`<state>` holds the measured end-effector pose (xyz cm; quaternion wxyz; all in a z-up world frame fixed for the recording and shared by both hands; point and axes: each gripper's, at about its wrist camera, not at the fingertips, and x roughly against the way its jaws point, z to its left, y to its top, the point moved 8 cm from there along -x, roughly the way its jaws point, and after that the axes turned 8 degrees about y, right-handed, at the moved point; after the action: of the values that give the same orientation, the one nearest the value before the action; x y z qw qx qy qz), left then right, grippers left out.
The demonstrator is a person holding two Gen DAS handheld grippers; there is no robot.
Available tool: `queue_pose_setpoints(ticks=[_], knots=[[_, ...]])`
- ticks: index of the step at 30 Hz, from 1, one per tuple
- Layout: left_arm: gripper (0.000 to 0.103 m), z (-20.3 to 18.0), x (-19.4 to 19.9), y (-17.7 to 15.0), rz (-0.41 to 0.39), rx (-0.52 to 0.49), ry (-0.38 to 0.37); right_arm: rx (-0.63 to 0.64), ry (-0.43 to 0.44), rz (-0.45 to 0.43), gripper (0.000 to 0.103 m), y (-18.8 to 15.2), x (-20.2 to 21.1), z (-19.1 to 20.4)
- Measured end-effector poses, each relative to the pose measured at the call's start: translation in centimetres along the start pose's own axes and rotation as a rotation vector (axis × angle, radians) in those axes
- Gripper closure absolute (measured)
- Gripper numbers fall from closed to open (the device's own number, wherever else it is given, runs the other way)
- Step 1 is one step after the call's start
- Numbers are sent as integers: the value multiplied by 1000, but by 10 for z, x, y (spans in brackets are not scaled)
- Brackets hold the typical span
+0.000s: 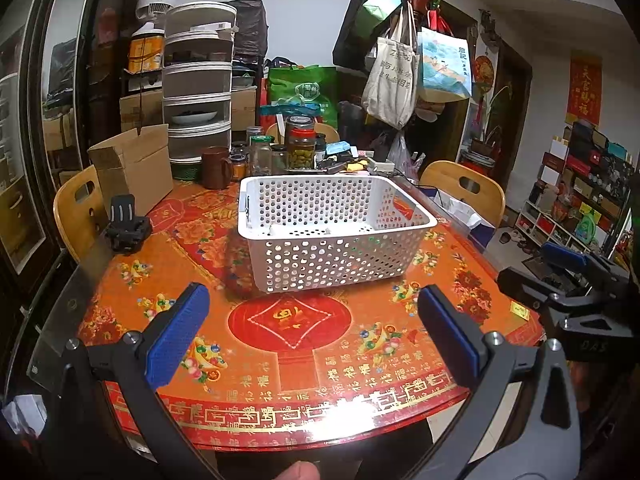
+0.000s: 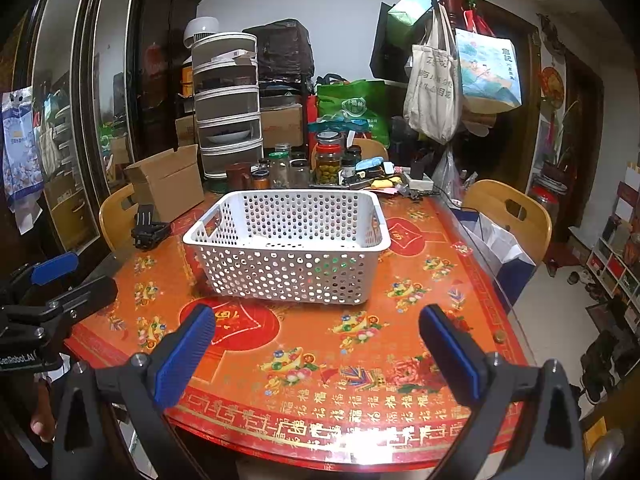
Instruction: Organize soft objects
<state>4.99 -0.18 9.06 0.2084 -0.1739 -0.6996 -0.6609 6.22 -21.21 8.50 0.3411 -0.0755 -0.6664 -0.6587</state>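
A white perforated plastic basket stands on the red and orange patterned table, also in the right wrist view. Something white lies on its floor, and green shows through the holes. My left gripper is open and empty, above the table's near edge, short of the basket. My right gripper is open and empty, also near the front edge. Each gripper shows at the side of the other's view, the right and the left.
A cardboard box, a brown mug, jars and a stacked white rack crowd the table's far side. A black clamp-like object lies at left. Wooden chairs stand around. A coat rack with bags is behind.
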Motion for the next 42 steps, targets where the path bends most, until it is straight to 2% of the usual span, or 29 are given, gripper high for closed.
queue_pose_setpoints(ticks=[42], knots=[[0, 3, -7, -9, 3, -5, 1, 3, 0, 1, 2, 0, 1, 1]])
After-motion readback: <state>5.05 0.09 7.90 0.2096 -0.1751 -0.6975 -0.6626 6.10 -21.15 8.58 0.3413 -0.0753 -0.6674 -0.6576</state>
